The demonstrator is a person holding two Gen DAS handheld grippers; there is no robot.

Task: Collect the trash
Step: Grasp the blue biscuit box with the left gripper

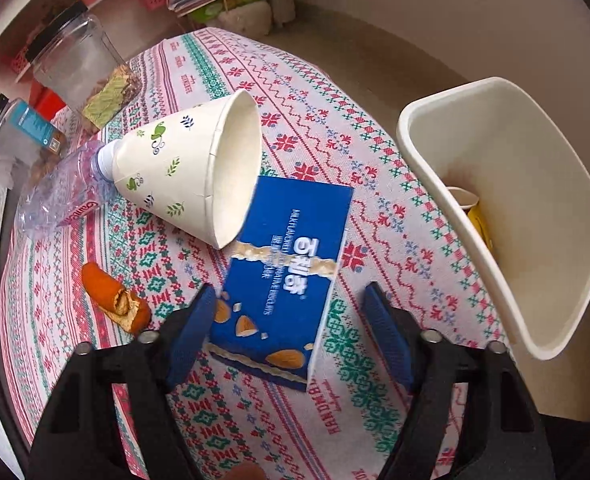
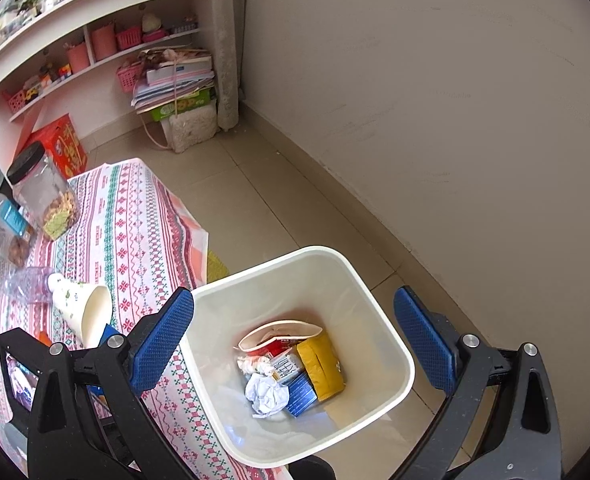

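Note:
A blue biscuit box lies flat on the patterned tablecloth. My left gripper is open and straddles the box's near end, just above it. A tipped paper cup rests against the box's far corner; it also shows in the right wrist view. A crushed clear bottle lies behind the cup. An orange peel lies left of the left fingers. My right gripper is open and empty above the white bin, which holds crumpled paper, boxes and a flattened cup.
Two clear jars with black lids stand at the table's far left. The bin stands off the table's right edge on a tiled floor. Shelves and stacked papers sit by the wall.

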